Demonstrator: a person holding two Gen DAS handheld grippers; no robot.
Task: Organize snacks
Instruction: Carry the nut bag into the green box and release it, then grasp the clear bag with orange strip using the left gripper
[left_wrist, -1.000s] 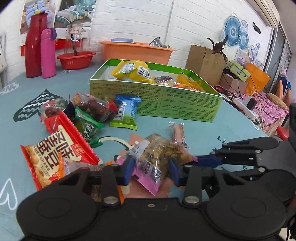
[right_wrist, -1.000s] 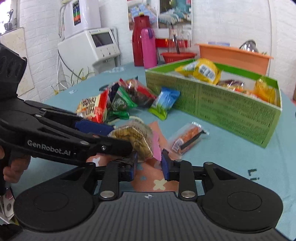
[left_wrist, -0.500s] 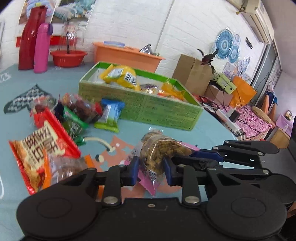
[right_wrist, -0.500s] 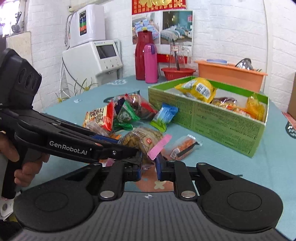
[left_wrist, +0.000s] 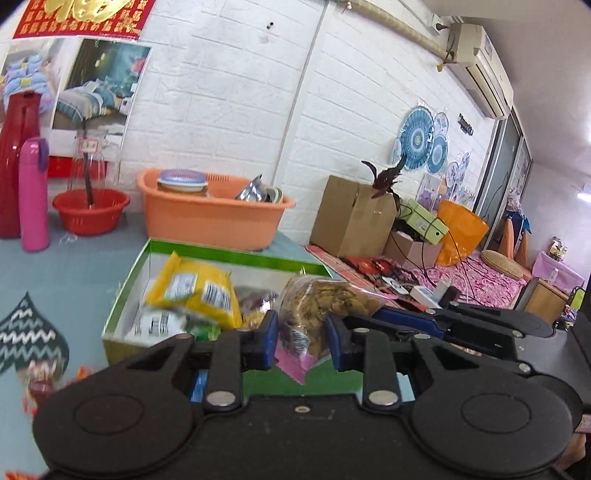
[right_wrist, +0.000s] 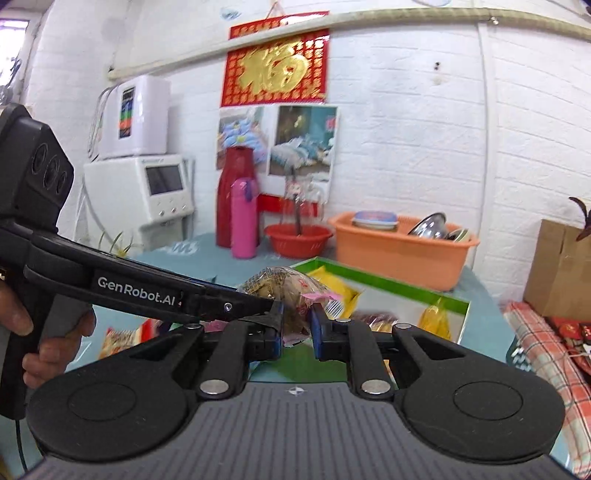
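- Both grippers are clamped on the same clear snack bag (left_wrist: 317, 310), the one full of brownish crunchy bits with a pink end.
- The left gripper (left_wrist: 301, 341) has its blue fingers (left_wrist: 266, 341) pinched on the bag's lower part, with the pink flap hanging just below them.
- The right gripper (right_wrist: 297, 328) squeezes the bag (right_wrist: 284, 291) from the other side. Its jaws look pretty narrow, with the bag bulging up above them.
- In the left wrist view the right gripper comes in from the right edge and meets the bag just behind the left one's fingers.
- The bag hangs up in the air over the near wall of the green box (left_wrist: 125, 284), not touching it.
- Inside the box, a yellow packet (left_wrist: 195, 291) leans toward the left wall, with other wrappers tucked around it.
- A few loose snacks (left_wrist: 40, 384) sit on the blue tablecloth (left_wrist: 62, 266) left of the box. They're blurry.
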